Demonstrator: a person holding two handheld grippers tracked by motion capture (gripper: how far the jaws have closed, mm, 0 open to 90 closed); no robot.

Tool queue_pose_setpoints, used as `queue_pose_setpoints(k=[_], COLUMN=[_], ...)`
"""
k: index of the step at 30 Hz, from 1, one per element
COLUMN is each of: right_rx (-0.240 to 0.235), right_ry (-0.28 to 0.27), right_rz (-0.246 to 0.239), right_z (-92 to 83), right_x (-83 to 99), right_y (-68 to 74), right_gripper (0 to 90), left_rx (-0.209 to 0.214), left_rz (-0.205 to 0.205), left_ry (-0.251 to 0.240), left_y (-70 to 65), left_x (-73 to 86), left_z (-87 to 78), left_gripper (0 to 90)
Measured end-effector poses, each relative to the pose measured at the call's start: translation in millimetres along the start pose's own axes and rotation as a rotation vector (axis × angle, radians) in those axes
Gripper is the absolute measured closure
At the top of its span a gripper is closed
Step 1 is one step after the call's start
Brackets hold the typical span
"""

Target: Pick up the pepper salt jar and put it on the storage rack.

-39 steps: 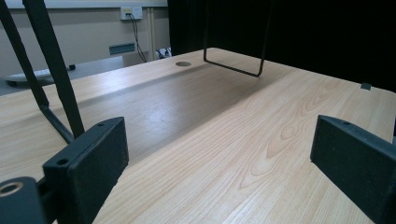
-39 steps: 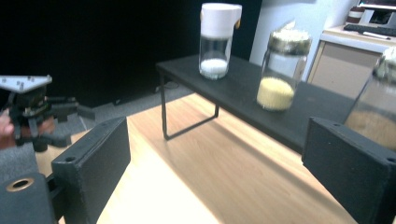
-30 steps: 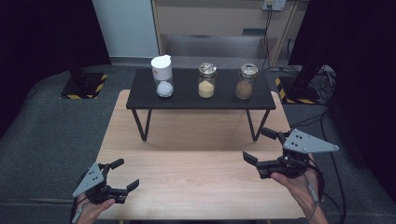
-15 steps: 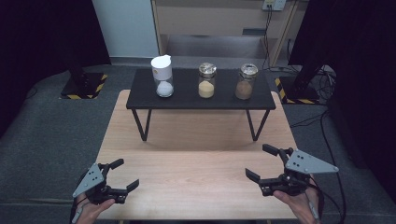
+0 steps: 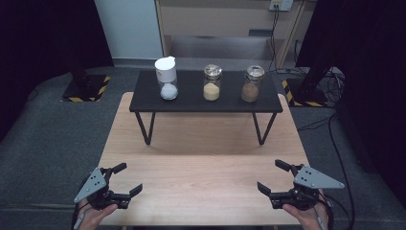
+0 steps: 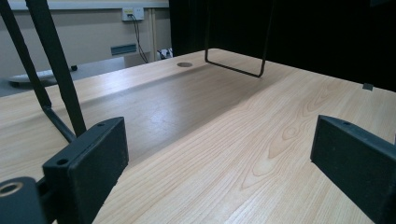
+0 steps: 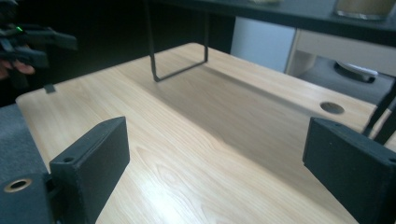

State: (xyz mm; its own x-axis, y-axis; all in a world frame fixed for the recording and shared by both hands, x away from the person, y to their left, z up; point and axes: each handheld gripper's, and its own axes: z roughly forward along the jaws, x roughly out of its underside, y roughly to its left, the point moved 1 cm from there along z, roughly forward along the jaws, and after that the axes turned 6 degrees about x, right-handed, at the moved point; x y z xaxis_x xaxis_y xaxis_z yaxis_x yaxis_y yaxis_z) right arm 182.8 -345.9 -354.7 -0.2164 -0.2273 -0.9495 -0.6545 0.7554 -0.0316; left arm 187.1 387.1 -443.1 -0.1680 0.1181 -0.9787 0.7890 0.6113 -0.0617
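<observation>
Grey carpet surrounds a pale wooden tabletop (image 5: 201, 158), with dark curtains at either side and a light cabinet at the back. Across the far half of that tabletop stands a low black shelf (image 5: 206, 98) on thin wire legs, its long axis running left to right. Three jars sit in a row along it, well apart from each other: a white-capped jar (image 5: 166, 79) with white powder at the left end, a jar of yellow grains (image 5: 211, 83) in the middle, and a jar of brown powder (image 5: 252, 84) toward the right.

Both hands wait at the near edge. The left claw (image 5: 123, 178) hovers over the near left corner with its jaws spread wide and nothing between them; the left gripper view has bare wood between its two pads. The right claw (image 5: 275, 176) sits low over the near right corner, likewise open and empty.

All three jars lie straight ahead and higher up, beyond a bare stretch of wood. Judging by position, the white-capped jar is nearer the left claw and the brown one nearer the right, while the yellow jar falls roughly midway between them.
</observation>
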Motion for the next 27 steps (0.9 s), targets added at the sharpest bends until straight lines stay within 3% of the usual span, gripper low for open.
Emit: queue_pose_setpoints(k=[11,27], right_rx=[0.037,0.059], right_ry=[0.012,0.028], right_rz=[0.036,0.065], right_z=[-3.1,-0.2], right_x=[25.9,43.6], right_y=[-4.5,-11.7], right_gripper=[8.0,8.1], left_rx=[0.001,-0.009], left_rz=[-0.001,-0.010], left_ry=[-0.002,-0.010], left_y=[0.2,0.4], left_x=[0.1,0.4], left_z=[0.3,0.8], left_gripper=[3.0,3.0])
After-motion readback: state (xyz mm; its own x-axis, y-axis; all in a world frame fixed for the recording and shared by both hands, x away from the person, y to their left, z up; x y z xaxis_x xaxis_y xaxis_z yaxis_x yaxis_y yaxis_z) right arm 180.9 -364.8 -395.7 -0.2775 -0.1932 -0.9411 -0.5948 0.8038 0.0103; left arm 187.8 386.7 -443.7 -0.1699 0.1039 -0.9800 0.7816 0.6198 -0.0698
